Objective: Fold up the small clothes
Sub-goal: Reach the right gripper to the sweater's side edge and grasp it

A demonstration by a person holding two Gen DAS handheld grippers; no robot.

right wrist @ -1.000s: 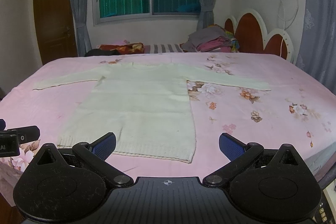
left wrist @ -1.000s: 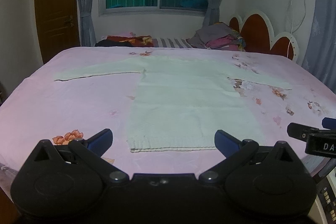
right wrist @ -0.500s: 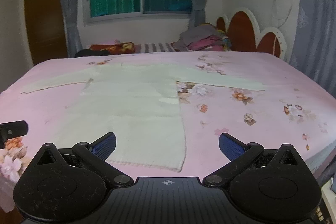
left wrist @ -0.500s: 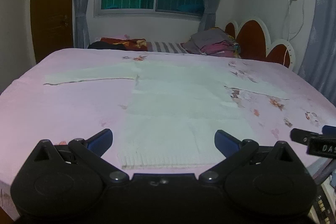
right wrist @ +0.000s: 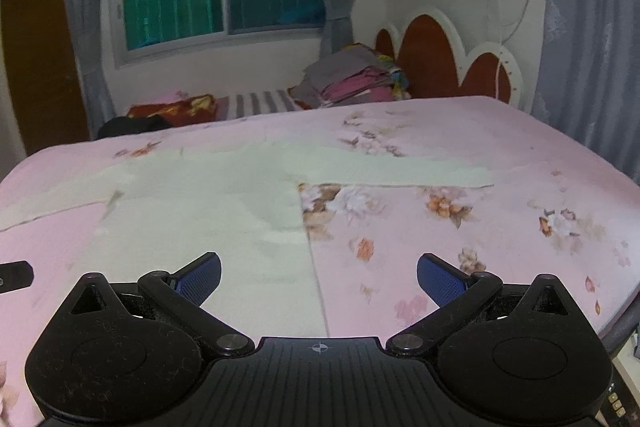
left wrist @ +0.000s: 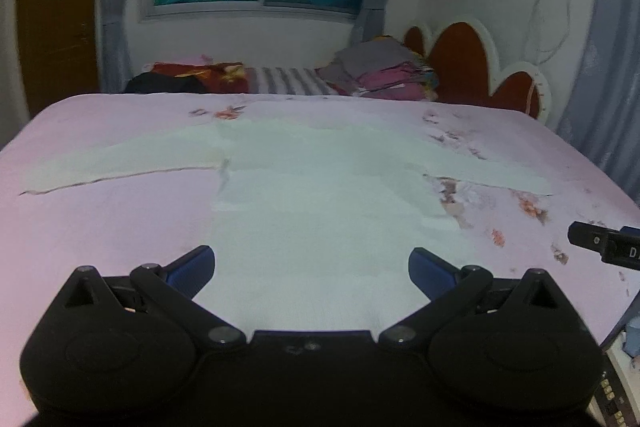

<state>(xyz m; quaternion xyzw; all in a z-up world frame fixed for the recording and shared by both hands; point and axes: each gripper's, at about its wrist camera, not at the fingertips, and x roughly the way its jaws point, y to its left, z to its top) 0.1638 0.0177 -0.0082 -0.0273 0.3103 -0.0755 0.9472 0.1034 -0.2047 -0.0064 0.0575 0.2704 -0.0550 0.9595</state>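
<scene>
A pale cream knitted sweater [left wrist: 320,203] lies flat on the pink floral bedsheet [left wrist: 100,227], both sleeves spread sideways. My left gripper [left wrist: 311,269] hovers open over the sweater's lower part; the hem is hidden under the gripper body. In the right wrist view the sweater [right wrist: 208,211] fills the left half, and its right side edge runs between the blue fingertips. My right gripper [right wrist: 319,273] is open above that edge, nothing between its pads. The right sleeve [right wrist: 400,173] stretches toward the headboard side. Part of the right gripper [left wrist: 604,245] shows at the left view's right edge.
A stack of folded clothes [left wrist: 384,75] and a dark bundle [left wrist: 168,83] sit on a striped surface beyond the bed. A red scalloped headboard [left wrist: 472,67] stands at the right. Window and grey curtains behind; a brown door [left wrist: 56,19] at the left.
Both grippers have moved forward and lower over the bed, so the sweater looms larger and its hem has slipped under the gripper bodies. The jaws stay open.
</scene>
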